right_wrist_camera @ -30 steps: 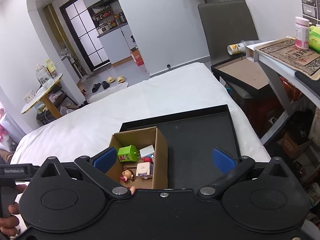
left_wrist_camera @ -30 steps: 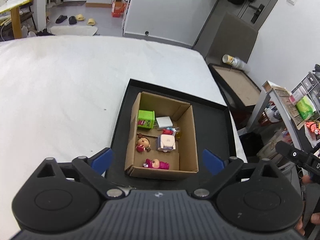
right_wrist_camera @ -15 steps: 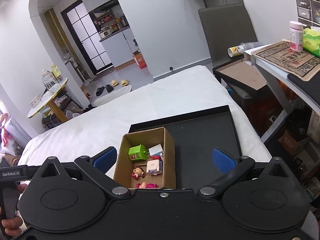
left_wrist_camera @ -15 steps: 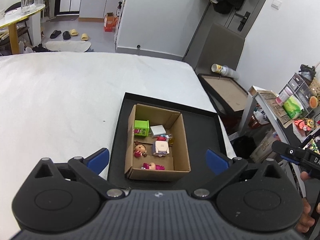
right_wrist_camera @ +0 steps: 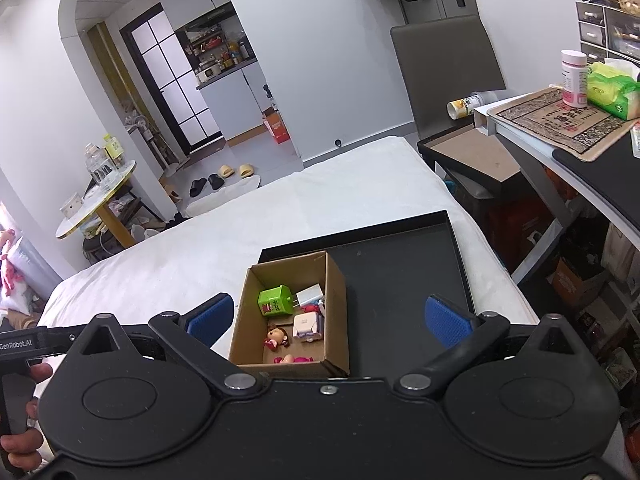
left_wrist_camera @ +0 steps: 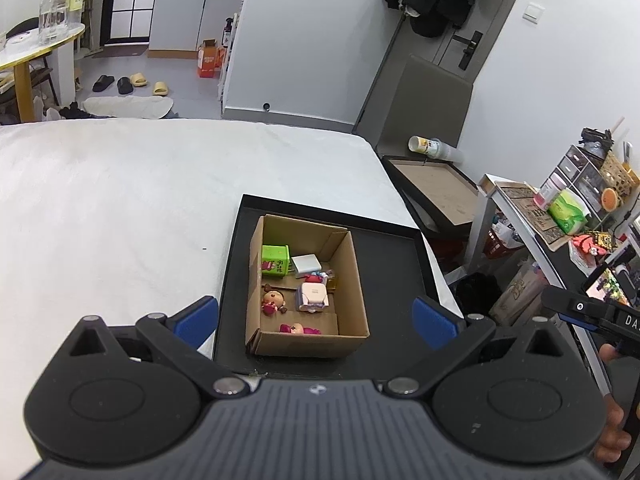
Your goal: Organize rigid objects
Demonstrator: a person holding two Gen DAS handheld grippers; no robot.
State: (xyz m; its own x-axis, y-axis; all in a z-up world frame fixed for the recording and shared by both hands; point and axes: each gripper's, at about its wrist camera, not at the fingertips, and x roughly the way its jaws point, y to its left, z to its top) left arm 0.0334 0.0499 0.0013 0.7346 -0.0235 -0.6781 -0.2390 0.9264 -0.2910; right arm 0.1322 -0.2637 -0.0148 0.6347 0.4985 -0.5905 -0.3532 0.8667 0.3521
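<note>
Open-topped brown cardboard box (left_wrist_camera: 306,288) occupies left half of shallow black tray (left_wrist_camera: 394,280); right half bare. Box floor crowded: green cube toy (left_wrist_camera: 275,260), white block (left_wrist_camera: 306,265), small figurines. White tablecloth (left_wrist_camera: 120,216) unobstructed on the box's left.

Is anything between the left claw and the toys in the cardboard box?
Nothing visible. The left claw hangs open above the cardboard box, whose top is open. The green cube and the doll lie uncovered; only the box walls surround them.

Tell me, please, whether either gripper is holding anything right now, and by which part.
Nothing is held: the left gripper and right gripper are both open and empty above the cardboard box.
</note>
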